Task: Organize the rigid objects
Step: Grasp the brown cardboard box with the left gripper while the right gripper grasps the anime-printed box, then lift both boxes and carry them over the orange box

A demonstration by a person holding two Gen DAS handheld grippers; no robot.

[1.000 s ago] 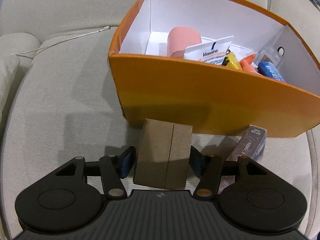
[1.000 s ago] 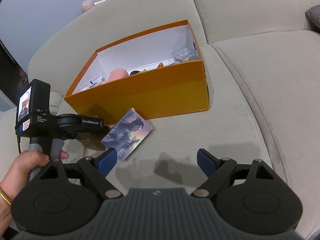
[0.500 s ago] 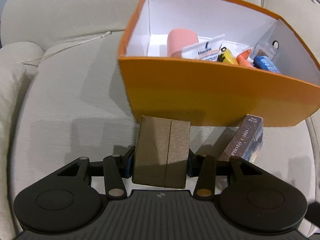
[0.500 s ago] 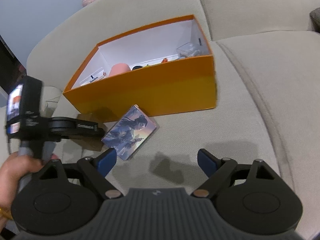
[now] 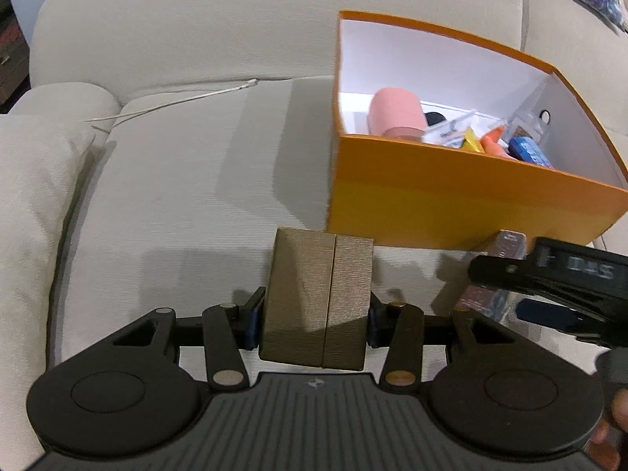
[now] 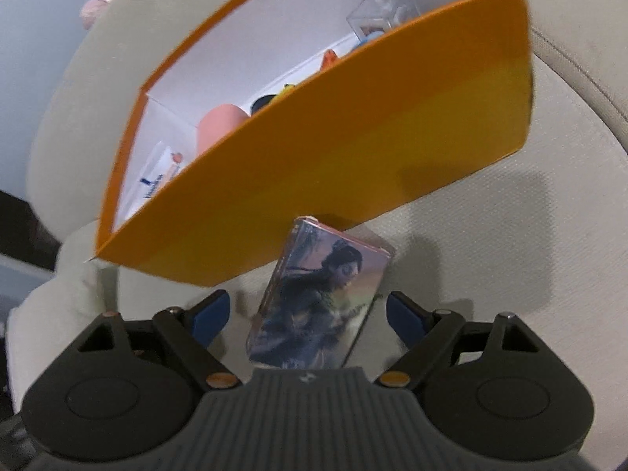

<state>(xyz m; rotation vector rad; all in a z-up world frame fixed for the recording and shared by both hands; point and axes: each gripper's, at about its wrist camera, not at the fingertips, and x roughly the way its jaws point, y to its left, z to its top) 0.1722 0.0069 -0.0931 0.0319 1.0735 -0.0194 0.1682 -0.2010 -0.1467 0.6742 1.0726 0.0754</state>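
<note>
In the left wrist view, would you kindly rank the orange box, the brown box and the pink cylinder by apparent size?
1. Orange box
2. Brown box, though nearness to the camera enlarges it
3. Pink cylinder, partly hidden

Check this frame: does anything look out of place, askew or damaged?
Nothing damaged or spilled. Two items sit outside the orange box: the brown box, clamped in the left hand-held gripper, and the picture card pack lying askew on the sofa between the right hand-held gripper's closing jaws.
</note>
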